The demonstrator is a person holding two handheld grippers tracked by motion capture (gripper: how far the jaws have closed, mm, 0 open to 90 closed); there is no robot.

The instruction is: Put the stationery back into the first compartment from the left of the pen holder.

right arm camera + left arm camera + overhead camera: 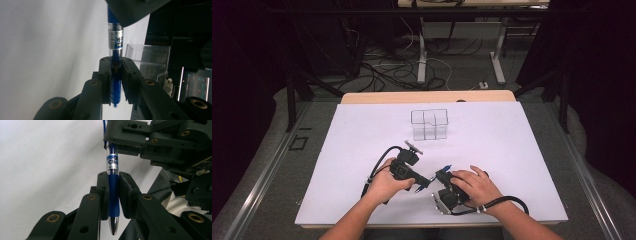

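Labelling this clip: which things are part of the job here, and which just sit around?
In use:
- blue pen, clamped at either end by both
- left tongs
- right tongs

Just there:
- clear divided organiser, standing apart, untouched
- white table sheet

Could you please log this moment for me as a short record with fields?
held item: blue pen
left gripper: fingers shut on the pen's blue grip, metal tip toward the camera
right gripper: fingers shut on the pen's other end
container: clear divided box, standing on the table beyond the hands
surface: white table
setting: both hands low over the table's near half
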